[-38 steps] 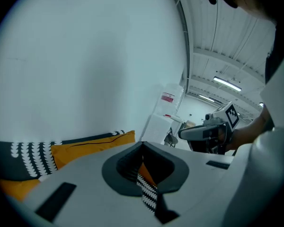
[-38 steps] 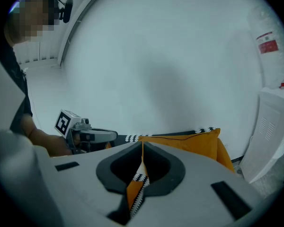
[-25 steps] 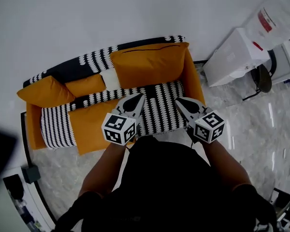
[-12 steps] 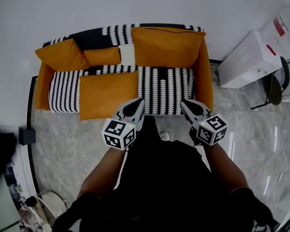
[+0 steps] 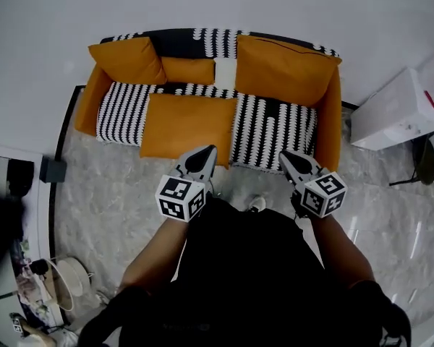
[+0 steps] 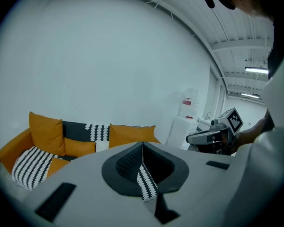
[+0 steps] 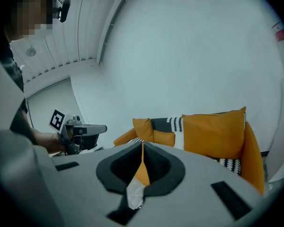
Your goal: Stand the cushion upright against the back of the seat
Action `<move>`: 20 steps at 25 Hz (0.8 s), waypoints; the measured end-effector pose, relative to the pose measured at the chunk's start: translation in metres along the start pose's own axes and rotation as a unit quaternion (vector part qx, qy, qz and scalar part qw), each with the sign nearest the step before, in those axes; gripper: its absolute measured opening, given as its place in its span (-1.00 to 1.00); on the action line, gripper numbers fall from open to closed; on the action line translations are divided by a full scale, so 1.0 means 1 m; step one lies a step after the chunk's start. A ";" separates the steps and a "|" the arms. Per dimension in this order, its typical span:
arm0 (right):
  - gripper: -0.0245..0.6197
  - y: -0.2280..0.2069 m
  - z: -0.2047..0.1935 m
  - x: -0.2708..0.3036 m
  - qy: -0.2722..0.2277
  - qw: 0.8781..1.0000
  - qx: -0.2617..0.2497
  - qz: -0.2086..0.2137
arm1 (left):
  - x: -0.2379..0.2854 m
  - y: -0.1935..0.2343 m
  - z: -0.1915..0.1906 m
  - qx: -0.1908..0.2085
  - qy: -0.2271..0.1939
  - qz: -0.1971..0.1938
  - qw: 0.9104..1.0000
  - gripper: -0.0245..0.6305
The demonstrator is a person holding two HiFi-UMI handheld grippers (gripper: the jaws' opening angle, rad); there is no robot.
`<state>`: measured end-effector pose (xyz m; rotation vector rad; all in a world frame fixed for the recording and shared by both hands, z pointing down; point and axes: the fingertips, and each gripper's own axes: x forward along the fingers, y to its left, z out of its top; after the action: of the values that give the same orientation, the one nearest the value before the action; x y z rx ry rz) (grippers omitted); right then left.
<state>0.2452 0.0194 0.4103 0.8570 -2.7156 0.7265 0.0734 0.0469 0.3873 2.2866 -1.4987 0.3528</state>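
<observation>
A large orange cushion lies flat on the striped seat of the orange sofa, left of the middle. Against the backrest stand a big orange cushion at the right, a small one in the middle and another at the left. My left gripper is shut and empty, just in front of the flat cushion's near edge. Also shut and empty, my right gripper hovers at the sofa's front edge further right. The left gripper view has the sofa low at the left; in the right gripper view the sofa is ahead.
A white wall runs behind the sofa. A white cabinet and a dark chair stand to the right. On the marble floor at the left are a black box and a white round object. My own dark clothing fills the lower middle.
The view has swung, so the sofa now sits higher and squarer in the picture. Both grippers have drawn back from over the seat to its front edge. The cushions have not moved.
</observation>
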 end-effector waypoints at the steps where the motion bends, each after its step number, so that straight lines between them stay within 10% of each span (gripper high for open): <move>1: -0.80 0.004 0.000 0.005 0.002 1.000 -0.002 0.005 | -0.004 0.005 -0.001 0.000 -0.001 0.007 1.000 -0.87; 10: -0.80 0.045 -0.008 0.072 0.022 0.999 -0.017 0.029 | -0.048 0.075 -0.011 -0.016 -0.004 0.041 0.999 -0.87; 20: -0.80 0.119 -0.030 0.183 0.029 0.998 0.003 -0.048 | -0.128 0.243 -0.042 -0.027 0.017 0.034 0.999 -0.87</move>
<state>0.0287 0.0303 0.4494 0.9443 -2.6040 0.7274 -0.2004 0.0840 0.4160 2.1816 -1.5523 0.3630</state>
